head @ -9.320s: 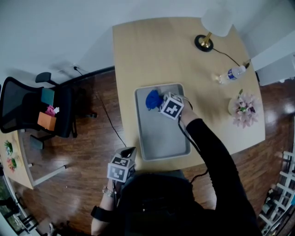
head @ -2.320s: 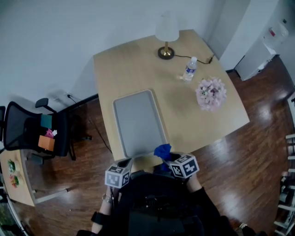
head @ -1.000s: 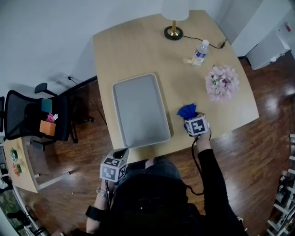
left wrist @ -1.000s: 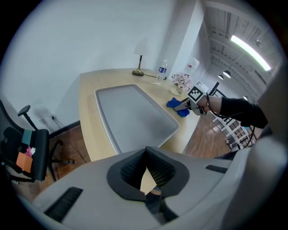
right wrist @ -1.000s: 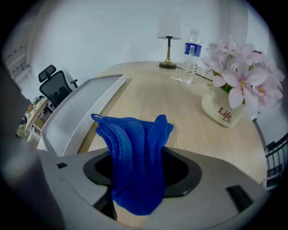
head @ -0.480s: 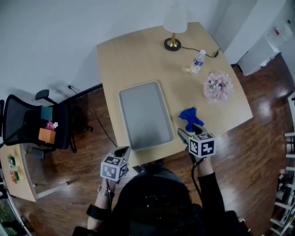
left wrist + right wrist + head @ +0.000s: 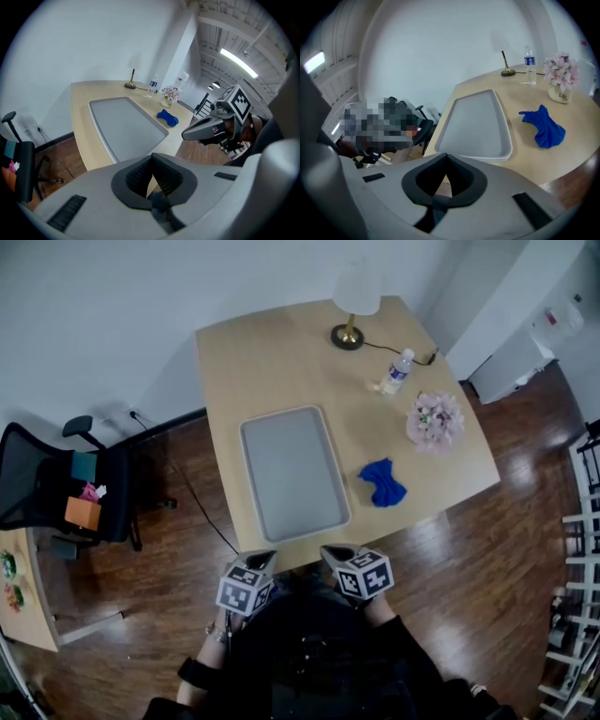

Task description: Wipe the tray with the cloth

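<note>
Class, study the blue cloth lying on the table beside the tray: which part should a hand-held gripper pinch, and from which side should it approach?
Probably best: pinch the blue cloth at its raised, bunched folds, coming down from above. It lies crumpled on the table, apart from the tray, so its heaped middle stands up for the jaws, while the thin edges lie flat.

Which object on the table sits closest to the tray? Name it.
The blue cloth: it lies crumpled just right of the tray, near the table's front edge, while the water bottle, potted flowers and lamp all stand farther back.
</note>
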